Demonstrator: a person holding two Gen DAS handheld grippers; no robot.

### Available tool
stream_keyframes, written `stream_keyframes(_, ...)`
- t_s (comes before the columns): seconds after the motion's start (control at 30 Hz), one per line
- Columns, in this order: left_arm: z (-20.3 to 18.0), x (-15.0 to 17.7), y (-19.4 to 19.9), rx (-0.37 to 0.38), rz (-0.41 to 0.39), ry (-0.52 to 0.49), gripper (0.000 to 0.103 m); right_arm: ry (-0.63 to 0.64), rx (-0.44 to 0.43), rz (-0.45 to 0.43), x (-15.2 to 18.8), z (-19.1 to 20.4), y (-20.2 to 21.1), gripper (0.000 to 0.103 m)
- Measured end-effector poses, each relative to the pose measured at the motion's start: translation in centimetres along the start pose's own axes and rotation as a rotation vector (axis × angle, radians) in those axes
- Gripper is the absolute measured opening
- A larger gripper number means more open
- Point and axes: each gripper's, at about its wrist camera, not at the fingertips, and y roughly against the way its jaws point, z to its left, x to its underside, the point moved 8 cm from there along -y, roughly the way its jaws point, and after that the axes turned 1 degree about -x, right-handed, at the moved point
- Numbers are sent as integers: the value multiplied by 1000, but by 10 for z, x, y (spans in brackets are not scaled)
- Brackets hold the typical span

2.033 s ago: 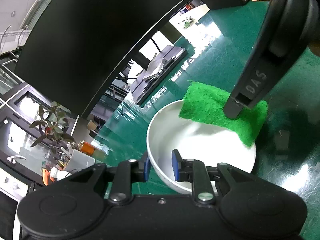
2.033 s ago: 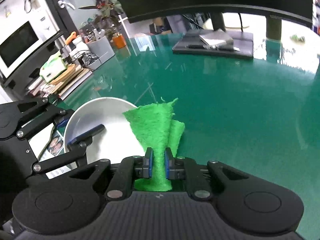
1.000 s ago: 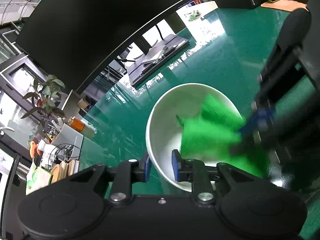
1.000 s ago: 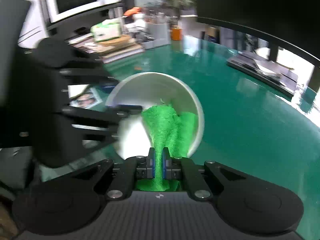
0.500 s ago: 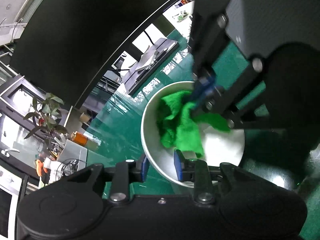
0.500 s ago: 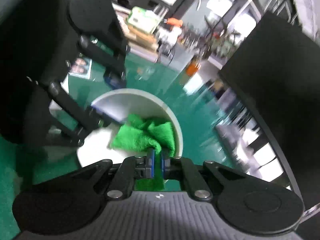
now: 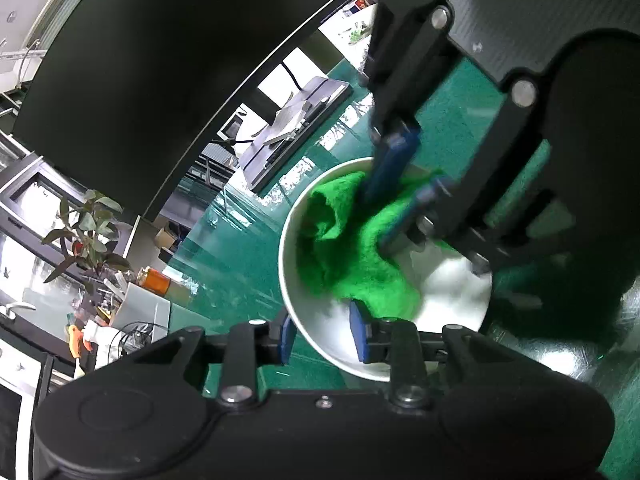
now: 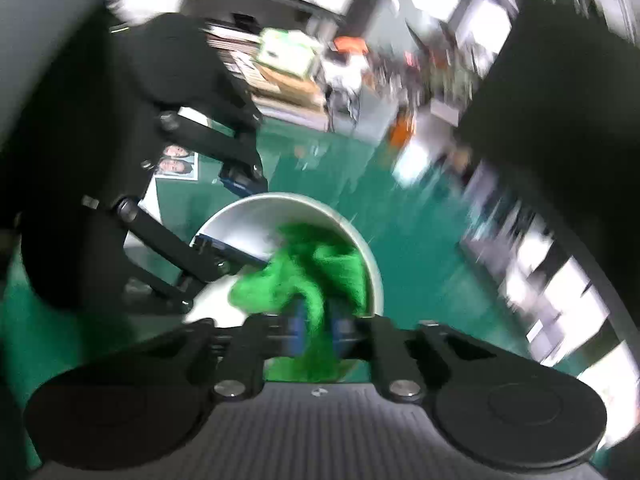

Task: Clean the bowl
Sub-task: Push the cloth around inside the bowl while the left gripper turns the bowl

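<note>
A: Since a moment ago the right tool (image 8: 314, 326) has rolled, its jaws just opening a little, the one green cloth (image 7: 352, 256) between them, now bunched inside the bowl.

B: And the left tool (image 7: 322, 334)?

A: Narrow, straddling the near rim of the one white bowl (image 7: 456, 300) on the green desk (image 7: 240, 264).

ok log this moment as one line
step: wiping bowl | left gripper: on rim | right gripper: jaws just opening, green cloth between them
</note>
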Motion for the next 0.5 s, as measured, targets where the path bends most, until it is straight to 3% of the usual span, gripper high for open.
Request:
stream_keyframes(0.13,0,0,0,3,-1,-4,30,64,-15,14,3,10,-9,33)
stream_keyframes(0.33,-1,0,-1,5,-1,-8,31,120,-42,-67,-10,5,7,33)
stream_keyframes(0.5,-2,1,-1,9,0,-8,32,137,-61,-70,-8,2,14,33)
